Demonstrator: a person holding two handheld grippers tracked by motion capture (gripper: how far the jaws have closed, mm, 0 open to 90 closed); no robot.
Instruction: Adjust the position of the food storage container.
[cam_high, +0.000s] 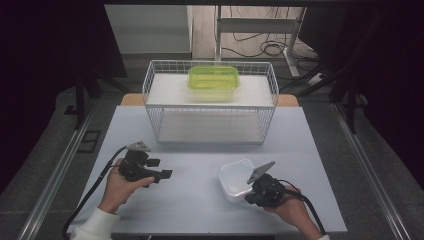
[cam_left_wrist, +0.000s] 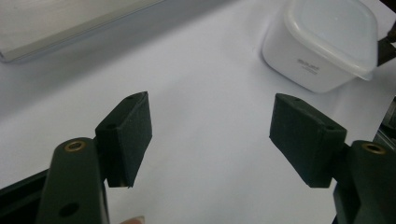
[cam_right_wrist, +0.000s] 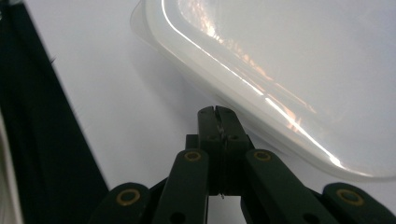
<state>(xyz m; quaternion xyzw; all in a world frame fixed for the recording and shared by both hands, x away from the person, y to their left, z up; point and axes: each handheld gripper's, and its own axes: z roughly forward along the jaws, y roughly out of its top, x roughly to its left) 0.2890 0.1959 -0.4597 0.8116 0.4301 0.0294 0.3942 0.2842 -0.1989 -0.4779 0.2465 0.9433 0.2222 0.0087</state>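
Nearest, left gripper (cam_high: 167, 174) held idle over bare table (cam_high: 200, 170), fingers (cam_left_wrist: 128, 135) spread on nothing. Further right, white lidded container (cam_high: 235, 175) near the table's front edge; right gripper (cam_right_wrist: 217, 116), fingers pressed together, at its rim. Risk: a closed-tip nudge shoving it frontward, off the edge. Open room leftward; wire basket (cam_high: 210, 102) behind.

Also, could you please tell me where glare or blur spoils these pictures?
Right gripper view: orange-white glare streaks the translucent white plastic container's lid, too close for sharp focus. Left gripper view: the same container is slightly soft. High view: evenly lit pale table, dark surroundings.
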